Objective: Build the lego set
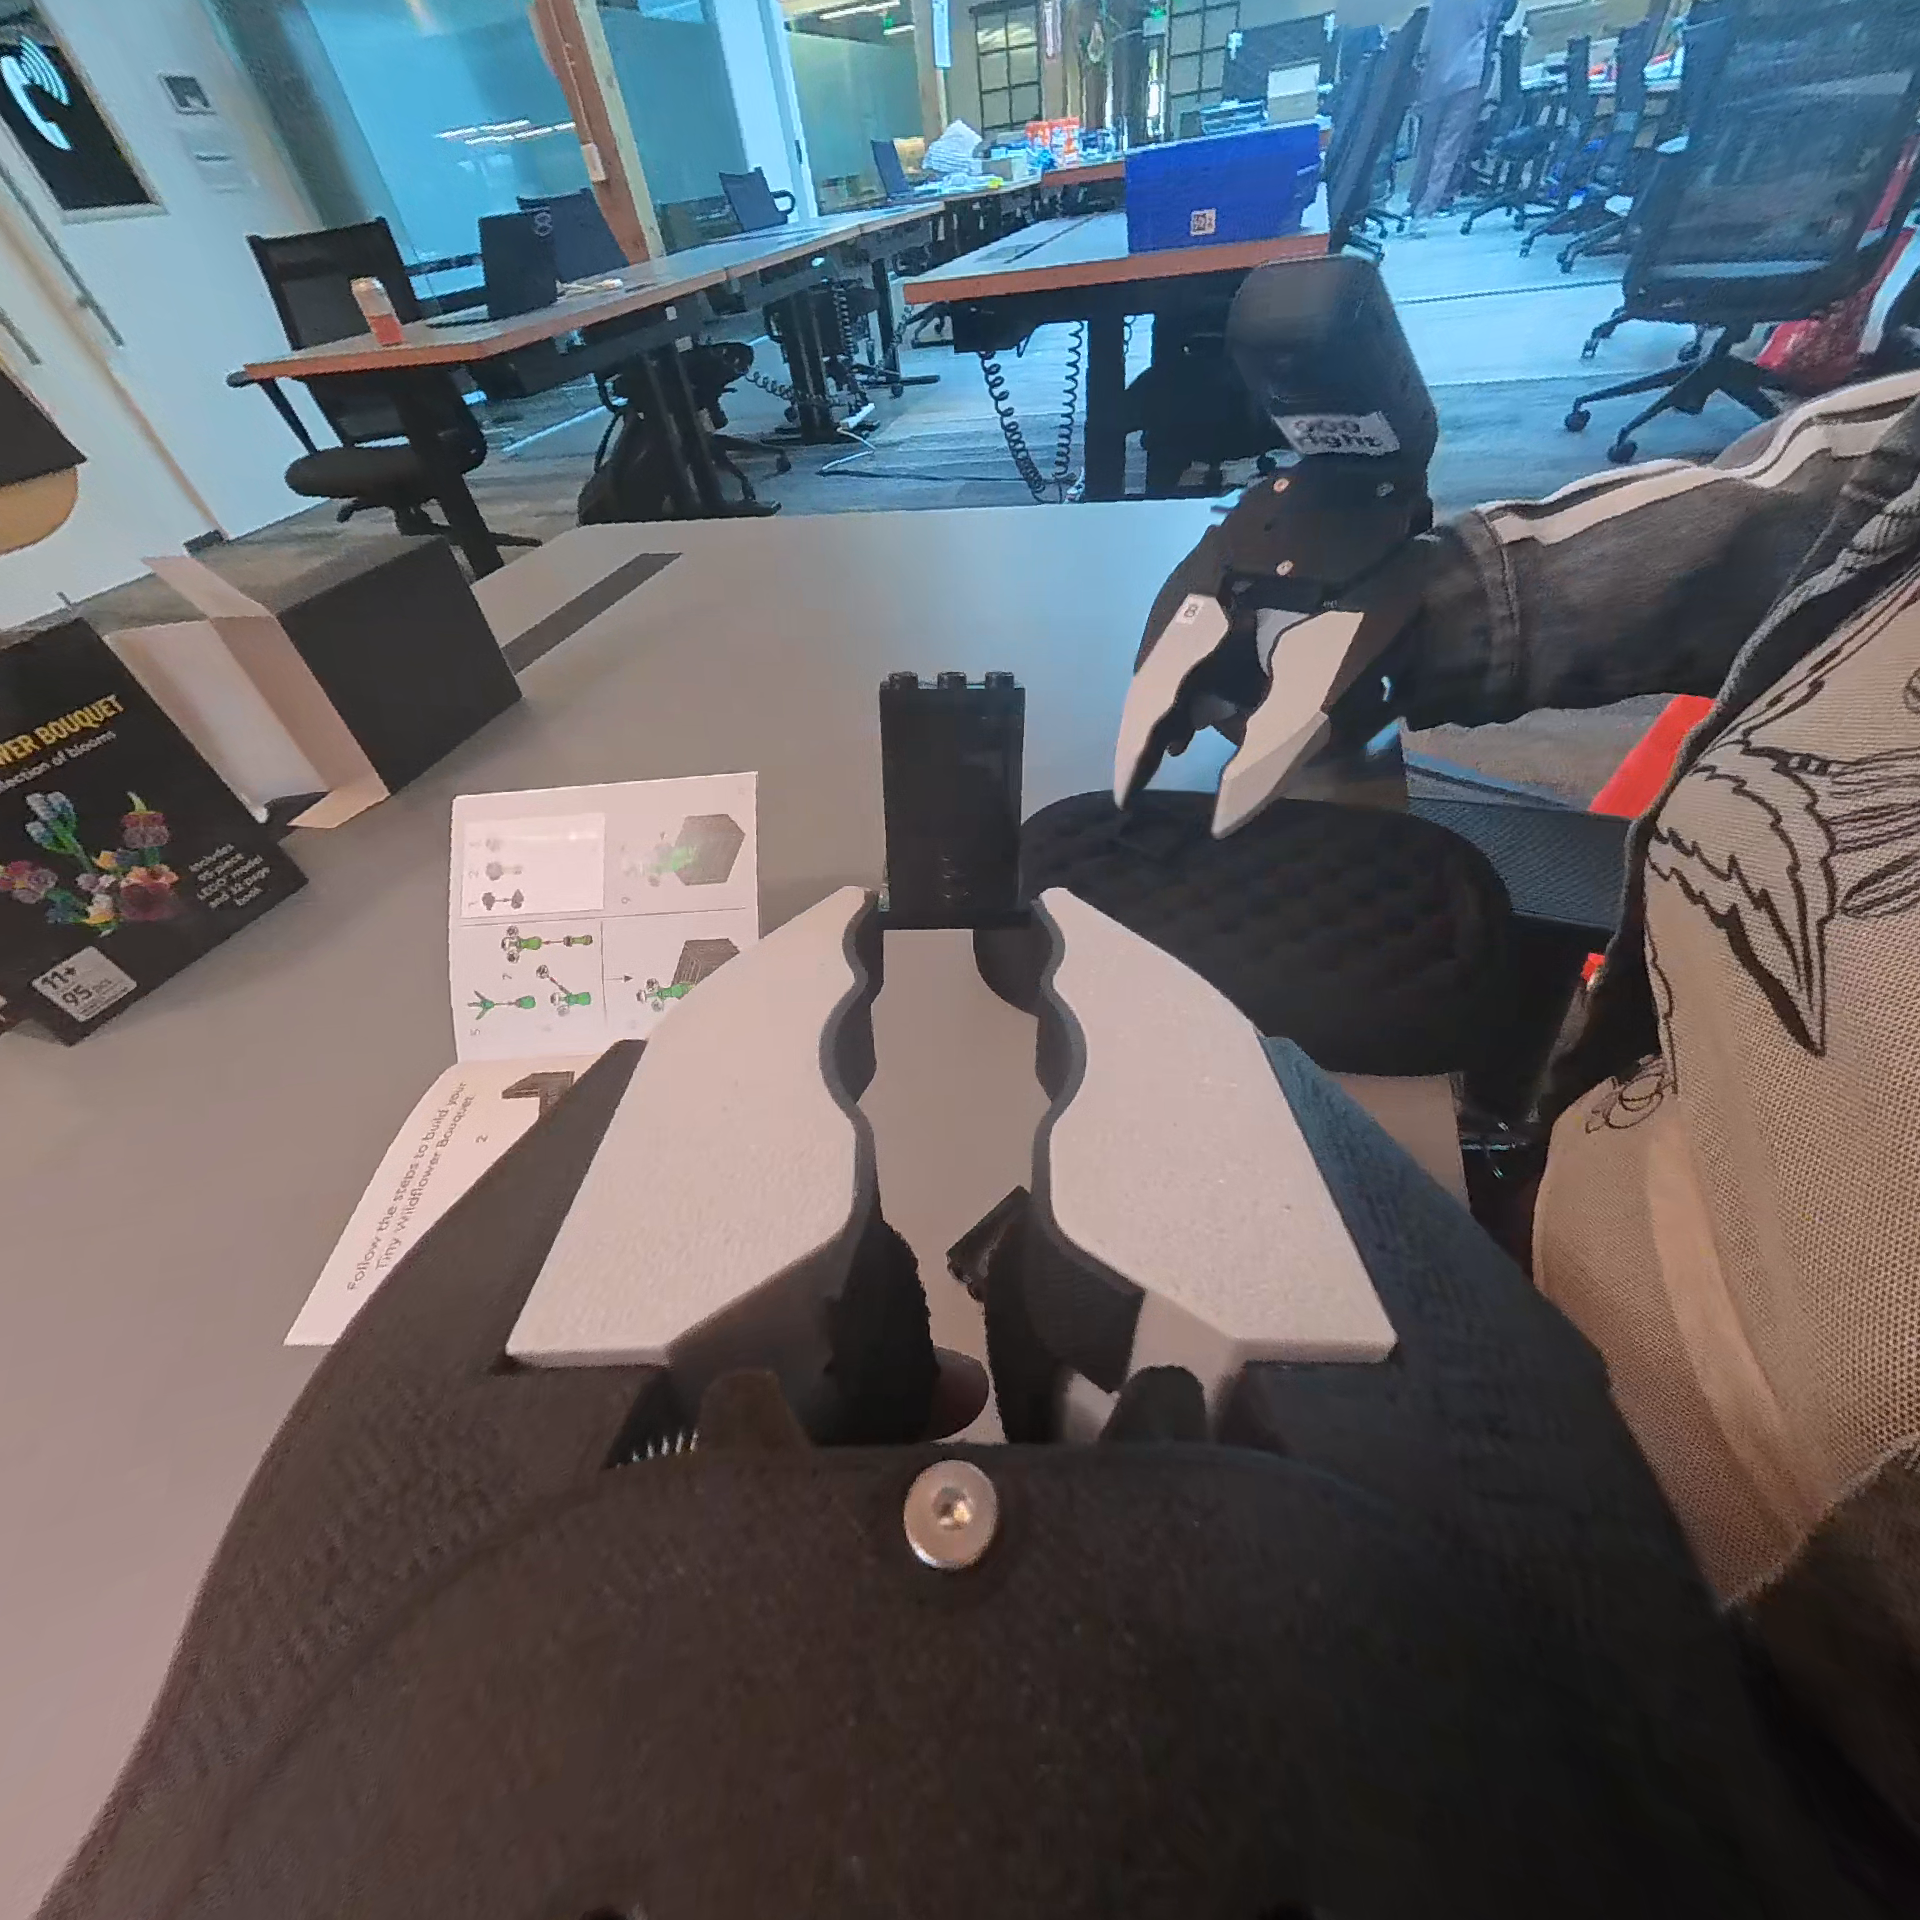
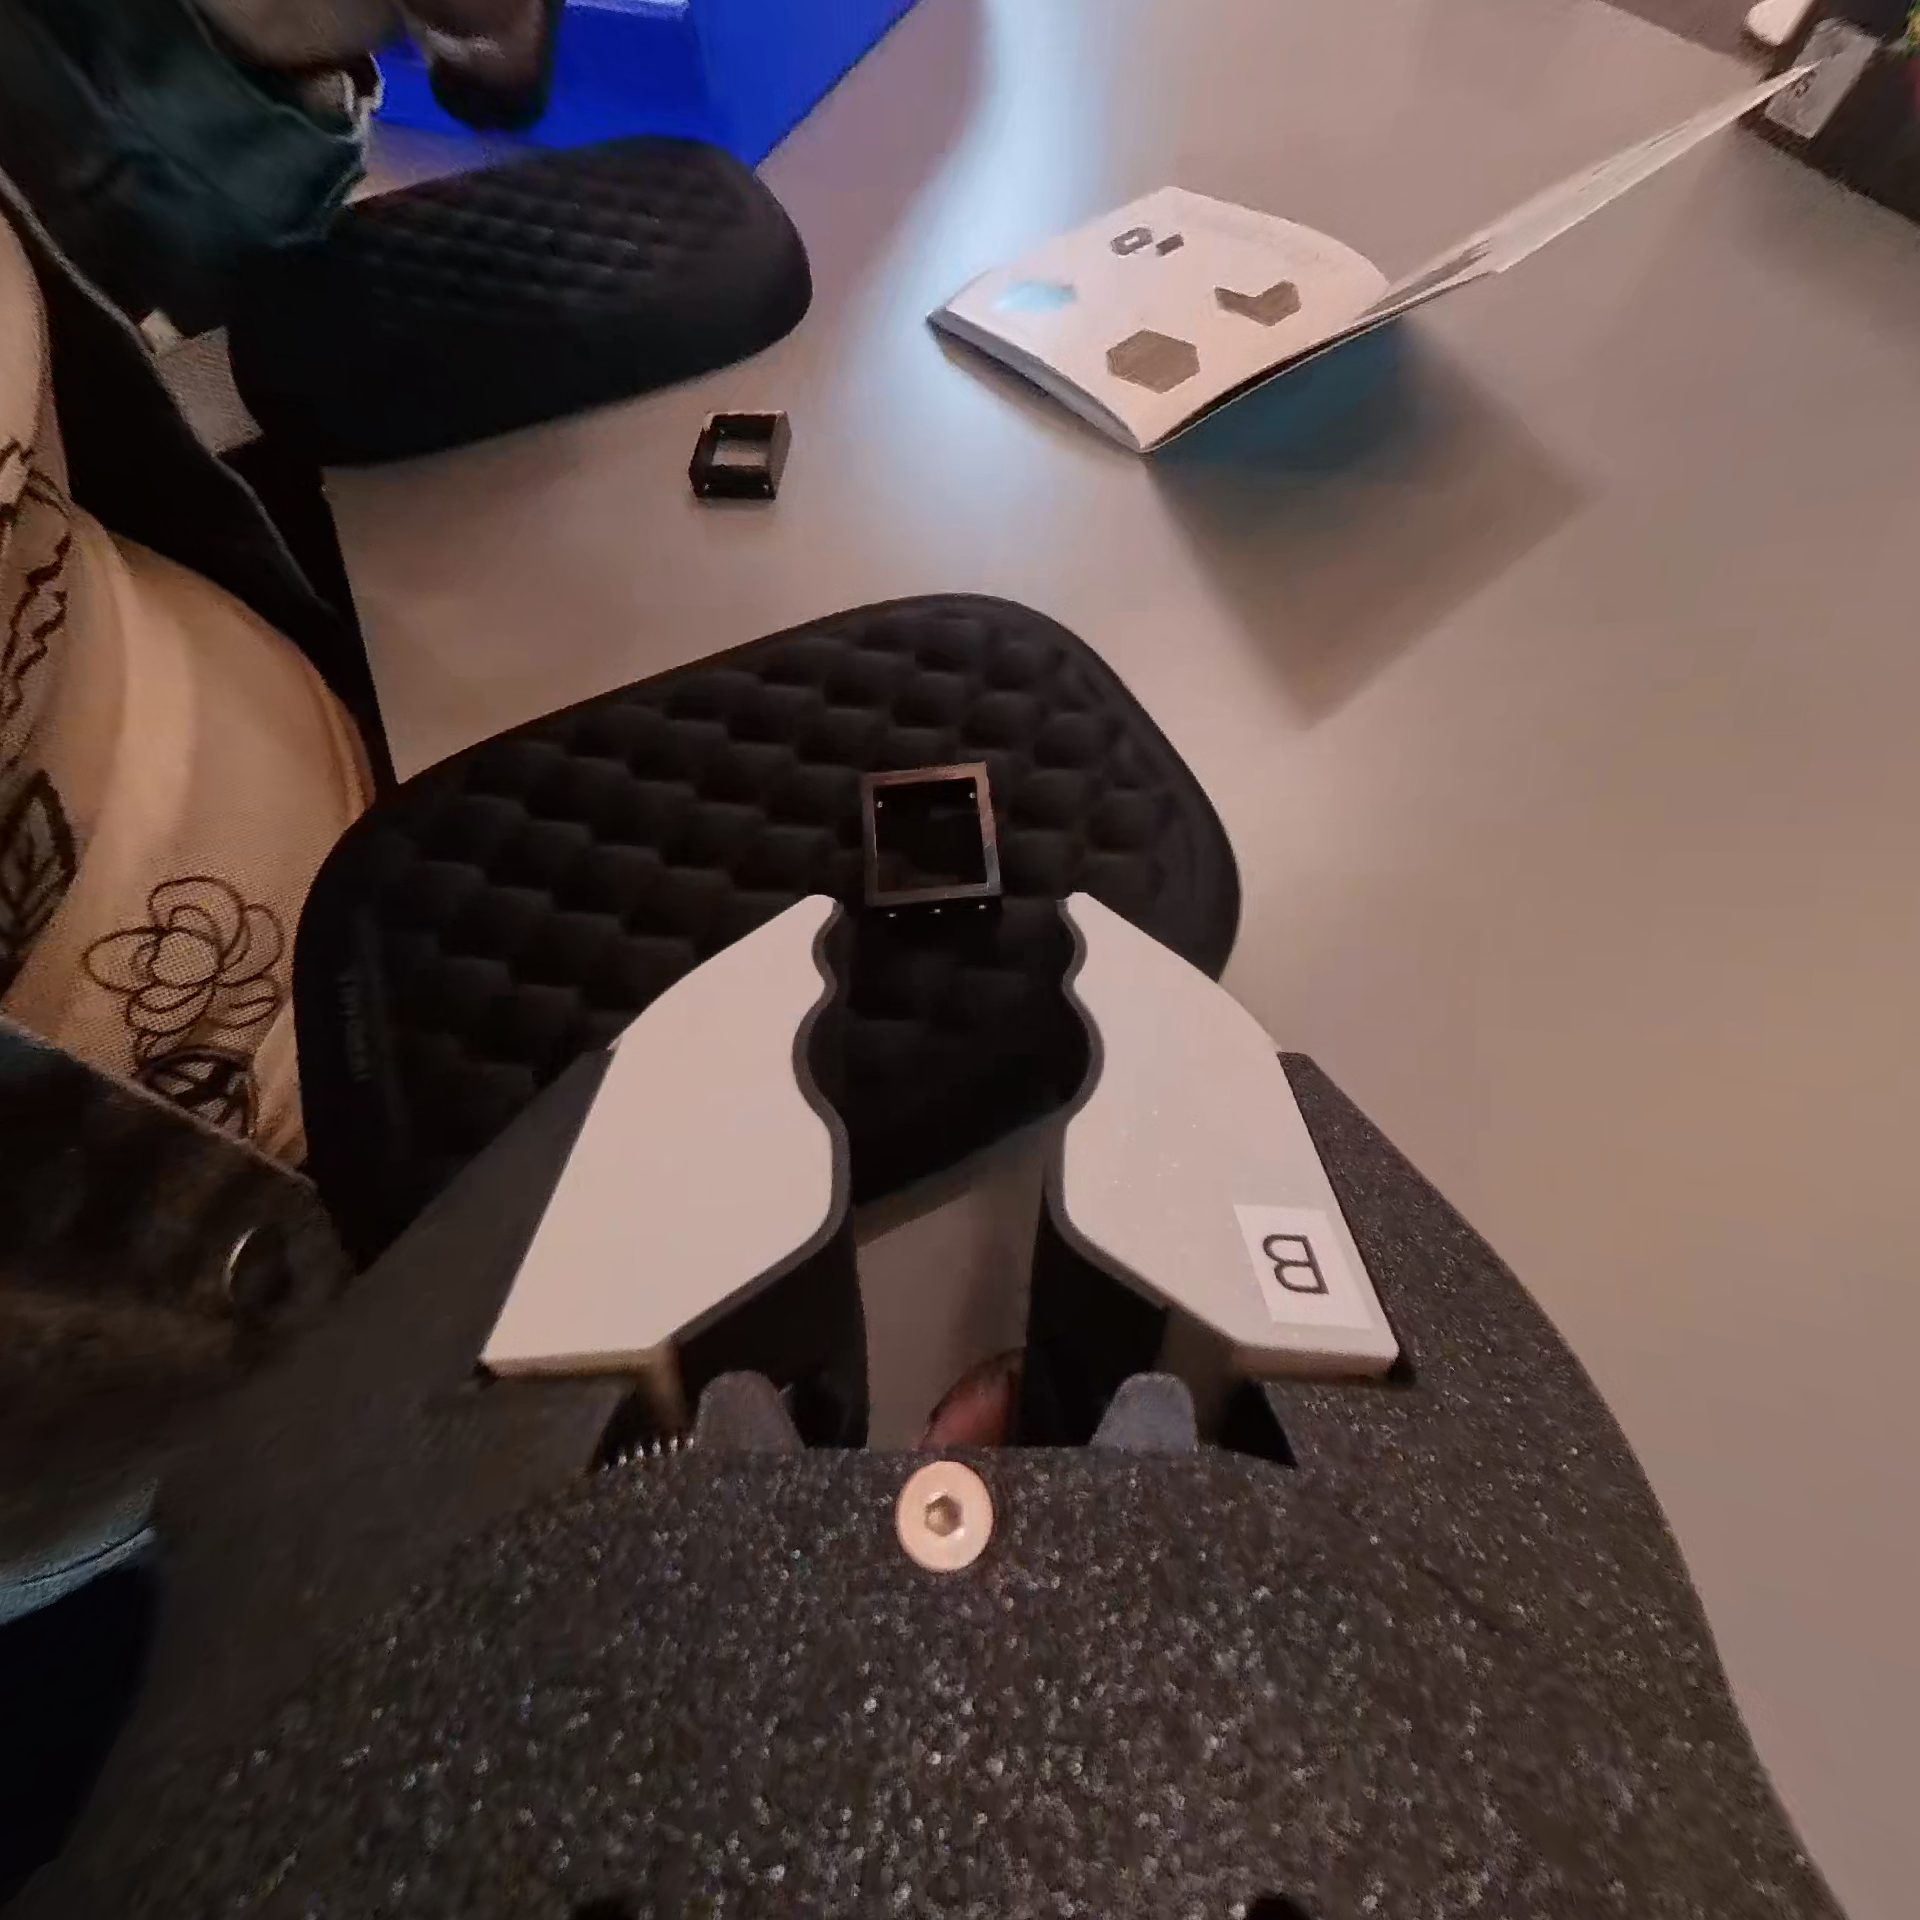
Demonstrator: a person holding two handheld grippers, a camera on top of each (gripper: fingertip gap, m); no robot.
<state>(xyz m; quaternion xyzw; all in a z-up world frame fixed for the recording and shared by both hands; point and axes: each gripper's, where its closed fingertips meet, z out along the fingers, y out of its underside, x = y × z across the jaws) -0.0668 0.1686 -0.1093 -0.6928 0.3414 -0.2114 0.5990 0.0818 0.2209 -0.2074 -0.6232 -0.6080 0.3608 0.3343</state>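
My right gripper (image 2: 948,914) stood wide, empty, over the black square frame piece (image 2: 928,840); I judged closing off-centre could skid it across the padded mat (image 2: 623,831).

Each hand-held gripper (image 1: 954,914) (image 2: 951,914) has pale grey wavy-edged fingers (image 1: 727,1122) on a black grainy body with a silver hex screw (image 1: 951,1522). Person wears a dark denim sleeve (image 1: 1538,603), lower right.

A tall black brick column (image 1: 951,800) topped with studs stands upright just past the parted tips of the left claw (image 1: 954,914), while a hollow square black frame piece (image 2: 928,840) lies open-side up just beyond the spread tips of the right claw (image 2: 951,914).
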